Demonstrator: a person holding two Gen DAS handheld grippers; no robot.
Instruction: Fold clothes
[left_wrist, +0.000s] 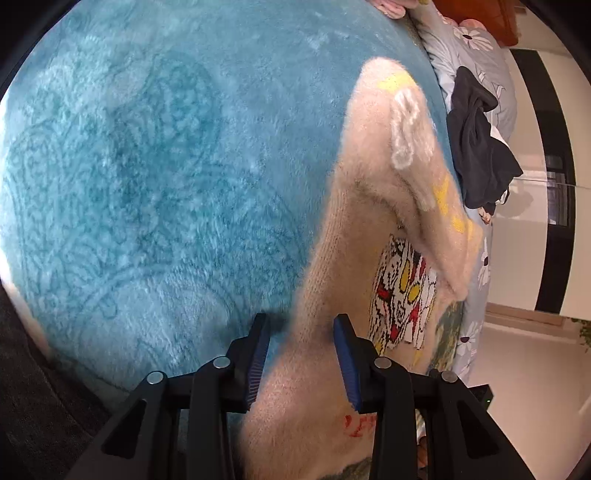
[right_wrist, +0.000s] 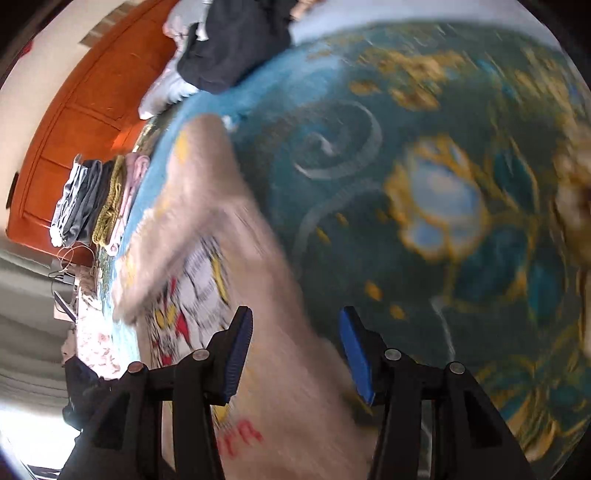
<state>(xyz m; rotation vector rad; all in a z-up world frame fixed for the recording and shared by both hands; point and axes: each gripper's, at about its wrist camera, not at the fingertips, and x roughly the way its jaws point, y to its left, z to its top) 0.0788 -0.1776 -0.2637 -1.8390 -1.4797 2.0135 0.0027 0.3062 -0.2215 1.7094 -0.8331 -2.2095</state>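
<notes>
Your left gripper (left_wrist: 301, 356): jaws spread, cream sweater (left_wrist: 373, 236) bunched between blue pads, no pinch visible. Your right gripper (right_wrist: 295, 354): jaws likewise apart, same sweater (right_wrist: 207, 236) passing between; view blurred. Sweater lies on teal blanket (left_wrist: 147, 166), long axis running away from you, far tip pointing toward bed's far edge. Cartoon print (left_wrist: 402, 291) faces up, sleeve folded across it. Dark garment (left_wrist: 480, 144) heaped beyond, apart. Folded stack (right_wrist: 92, 199) near orange headboard (right_wrist: 85, 110).

Sweater (left_wrist: 354, 229) on blanket (left_wrist: 147, 166); dark garment (left_wrist: 480, 147) right, beyond; folded stack (right_wrist: 92, 199) at far edge.
</notes>
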